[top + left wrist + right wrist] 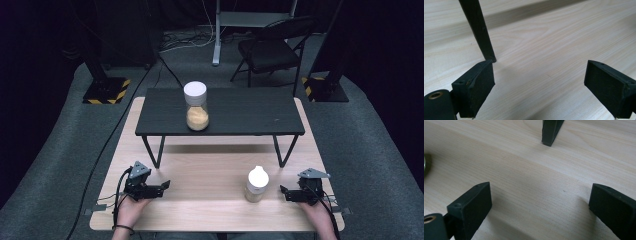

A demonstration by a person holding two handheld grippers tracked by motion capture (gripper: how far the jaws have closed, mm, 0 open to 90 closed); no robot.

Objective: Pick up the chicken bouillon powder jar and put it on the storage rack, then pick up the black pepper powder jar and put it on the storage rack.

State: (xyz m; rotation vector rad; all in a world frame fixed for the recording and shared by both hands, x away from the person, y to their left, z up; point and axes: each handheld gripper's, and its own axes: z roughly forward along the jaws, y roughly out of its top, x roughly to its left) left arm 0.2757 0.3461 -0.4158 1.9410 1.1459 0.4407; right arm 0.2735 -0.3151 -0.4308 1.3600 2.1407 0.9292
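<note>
The small jar (256,184) with a white lid stands upright near the front edge of the wooden table (200,210), toward its right front corner. It holds a pale yellow fill in its lower part. The right gripper (283,192) is just beside it, jaws apart and empty. The left gripper (166,186) rests near the left front corner, jaws also apart, nothing between them. Bare wood lies between both. A taller jar (196,106) with orange grains stands on the black shelf (250,117), near its front edge.
</note>
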